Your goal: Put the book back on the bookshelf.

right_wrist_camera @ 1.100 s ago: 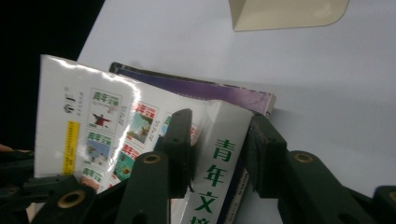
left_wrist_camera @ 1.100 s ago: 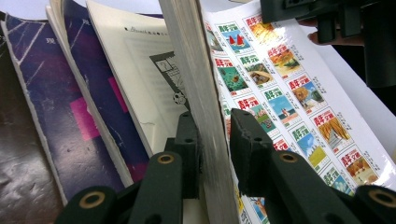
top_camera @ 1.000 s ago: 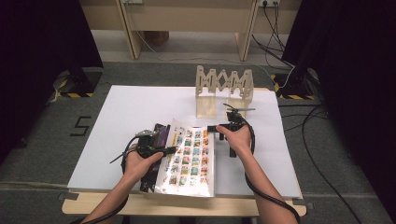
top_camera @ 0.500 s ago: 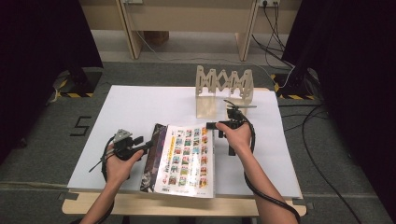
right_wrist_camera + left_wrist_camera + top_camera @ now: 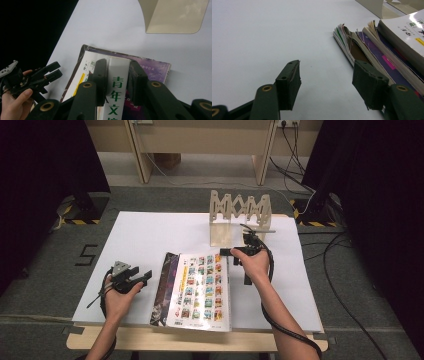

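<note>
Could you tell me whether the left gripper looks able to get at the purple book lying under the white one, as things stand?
Probably yes. The left gripper is open and holds nothing, and bare table lies between it and the purple book. The book's page edges face it, but the right gripper grips the white book stacked on top.

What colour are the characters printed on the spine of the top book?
Green, on the white spine of the top book; the right gripper view shows it best.

surface: white table (image 5: pixel 150 235) | on it: wooden rack (image 5: pixel 240 217), purple magazine (image 5: pixel 165 287), seemingly lowest of stack
</note>
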The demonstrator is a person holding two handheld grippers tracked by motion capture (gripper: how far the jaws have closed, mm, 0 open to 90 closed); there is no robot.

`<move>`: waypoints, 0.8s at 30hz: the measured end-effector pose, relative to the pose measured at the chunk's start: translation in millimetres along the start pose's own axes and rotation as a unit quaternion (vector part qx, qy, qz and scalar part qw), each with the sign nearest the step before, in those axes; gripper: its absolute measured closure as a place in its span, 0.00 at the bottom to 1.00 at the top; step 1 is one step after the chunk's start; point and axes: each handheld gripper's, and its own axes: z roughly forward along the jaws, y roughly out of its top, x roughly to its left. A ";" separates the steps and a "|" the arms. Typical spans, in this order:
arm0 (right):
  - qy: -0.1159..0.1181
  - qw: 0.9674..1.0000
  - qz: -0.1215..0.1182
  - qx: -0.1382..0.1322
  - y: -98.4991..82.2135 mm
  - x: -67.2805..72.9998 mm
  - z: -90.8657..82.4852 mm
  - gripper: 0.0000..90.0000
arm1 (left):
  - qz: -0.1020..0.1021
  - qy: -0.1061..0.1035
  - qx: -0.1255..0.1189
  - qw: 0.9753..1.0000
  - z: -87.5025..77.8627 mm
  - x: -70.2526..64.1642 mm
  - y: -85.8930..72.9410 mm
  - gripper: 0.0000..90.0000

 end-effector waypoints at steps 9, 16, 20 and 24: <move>0.003 1.000 -0.008 -0.003 2.0 6.4 -3.4 0.81 | 0.005 0.001 -0.006 1.000 -0.6 -0.7 -1.0 0.43; 0.005 1.000 -0.019 -0.014 3.9 12.8 -9.1 0.82 | 0.006 0.000 -0.004 1.000 -0.4 -0.7 -1.0 0.42; 0.002 0.999 -0.026 -0.024 5.6 16.2 -14.6 0.82 | 0.005 0.000 -0.002 1.000 -0.2 -0.6 -0.8 0.42; -0.001 0.999 -0.029 -0.033 6.5 17.1 -18.7 0.82 | 0.003 0.000 -0.001 1.000 0.5 -0.7 -0.7 0.42</move>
